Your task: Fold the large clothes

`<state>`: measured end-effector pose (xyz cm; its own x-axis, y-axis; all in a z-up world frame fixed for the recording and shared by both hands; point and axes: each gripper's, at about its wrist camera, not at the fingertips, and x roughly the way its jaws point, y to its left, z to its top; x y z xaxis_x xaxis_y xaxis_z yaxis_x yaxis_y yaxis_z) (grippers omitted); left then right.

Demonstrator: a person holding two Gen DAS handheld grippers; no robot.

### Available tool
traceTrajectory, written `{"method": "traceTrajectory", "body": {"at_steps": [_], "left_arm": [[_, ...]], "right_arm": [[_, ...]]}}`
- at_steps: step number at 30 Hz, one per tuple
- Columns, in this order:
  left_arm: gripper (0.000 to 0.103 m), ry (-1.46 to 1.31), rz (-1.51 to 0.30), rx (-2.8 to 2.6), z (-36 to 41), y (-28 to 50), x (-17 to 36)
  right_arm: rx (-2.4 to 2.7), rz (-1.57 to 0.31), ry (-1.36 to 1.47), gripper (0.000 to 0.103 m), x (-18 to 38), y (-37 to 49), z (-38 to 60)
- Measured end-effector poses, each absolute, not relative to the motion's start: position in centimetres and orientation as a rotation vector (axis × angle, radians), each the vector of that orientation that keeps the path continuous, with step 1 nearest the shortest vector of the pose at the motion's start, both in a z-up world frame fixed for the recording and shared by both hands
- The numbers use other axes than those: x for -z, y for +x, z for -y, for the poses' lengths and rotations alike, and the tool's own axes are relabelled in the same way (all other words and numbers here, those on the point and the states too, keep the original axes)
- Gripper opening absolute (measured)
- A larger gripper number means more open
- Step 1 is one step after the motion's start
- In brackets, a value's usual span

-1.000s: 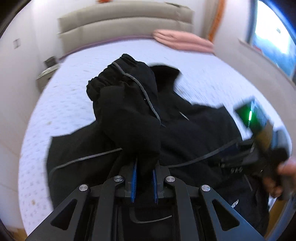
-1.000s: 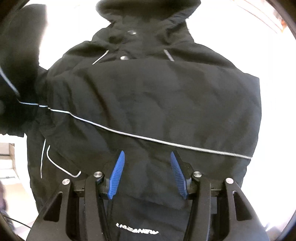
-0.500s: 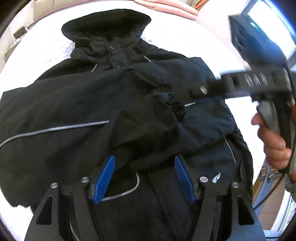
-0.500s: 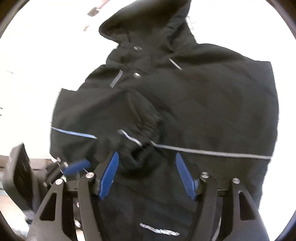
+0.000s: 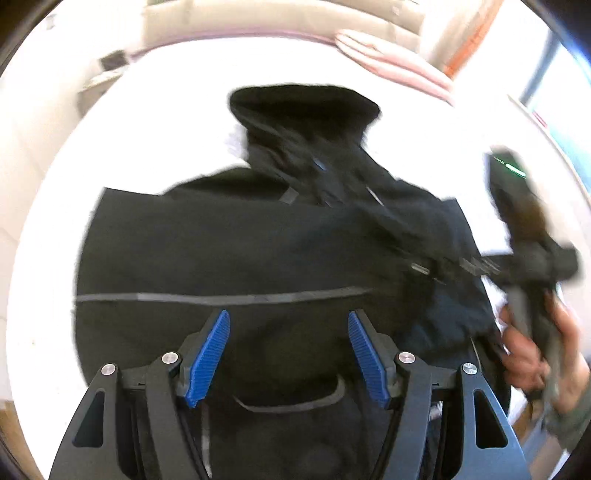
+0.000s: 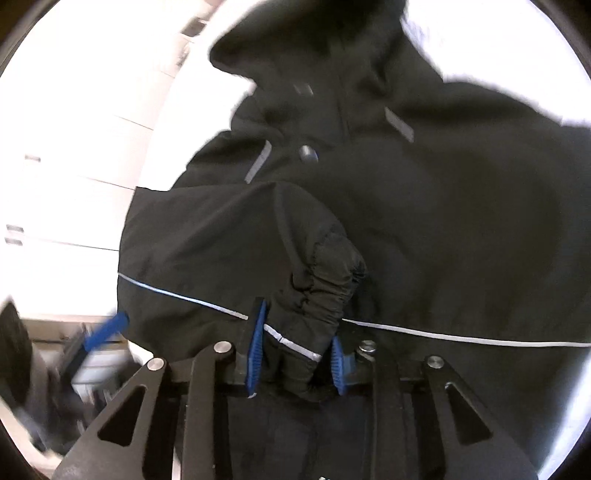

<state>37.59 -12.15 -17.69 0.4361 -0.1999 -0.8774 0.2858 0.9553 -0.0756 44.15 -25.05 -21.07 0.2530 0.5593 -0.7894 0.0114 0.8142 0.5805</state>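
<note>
A large black hooded jacket (image 5: pixel 240 251) with thin grey reflective stripes lies spread on a white bed (image 5: pixel 129 122), hood at the far end. My left gripper (image 5: pixel 288 350) is open and empty just above the jacket's lower body. My right gripper (image 6: pixel 297 354) is shut on the jacket's sleeve cuff (image 6: pixel 317 291), which is folded across the jacket's front (image 6: pixel 461 229). In the left wrist view the right gripper (image 5: pixel 436 266) reaches in from the right over the jacket, blurred. The left gripper's blue fingertip (image 6: pixel 107 330) shows at the left edge of the right wrist view.
A beige padded headboard (image 5: pixel 258 18) stands behind the bed. A folded pink blanket (image 5: pixel 391 55) lies at the far right of the mattress. A bedside table (image 5: pixel 107 68) is at the far left. A window (image 5: pixel 554 96) is on the right.
My left gripper let go of the sleeve it held up and opened. My right gripper, open before, has closed on the cuff lying on the jacket's front.
</note>
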Motion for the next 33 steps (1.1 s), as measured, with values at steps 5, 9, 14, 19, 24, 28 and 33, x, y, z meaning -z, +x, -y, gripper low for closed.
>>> {"method": "traceTrajectory", "body": {"at_steps": [5,9,14,19,24,28,33], "left_arm": [[0.052,0.094,-1.078,0.216,10.5,39.6,18.0],[0.050,0.124,-1.123,0.224,11.3,40.3,20.4],[0.030,0.247,-1.239,0.188,13.2,41.4,26.1],[0.030,0.266,-1.242,0.190,13.3,41.5,26.4],[0.030,0.265,-1.245,0.193,13.4,41.3,25.8],[0.030,0.215,-1.172,0.242,13.4,40.9,22.4],[0.032,0.130,-1.105,0.270,13.2,42.0,19.0]], "right_arm": [[-0.300,-1.140,0.402,0.031,15.4,41.7,28.1],[-0.185,-1.098,0.378,0.031,13.2,40.0,33.5],[-0.098,-1.206,0.413,0.031,18.1,40.0,36.8],[-0.059,-1.301,0.343,0.030,24.4,40.8,36.6],[-0.068,-1.326,0.400,0.029,24.9,41.2,37.2],[-0.077,-1.342,0.438,0.045,22.3,40.9,38.1],[-0.068,-1.190,0.339,0.053,15.7,40.5,36.5]]}}
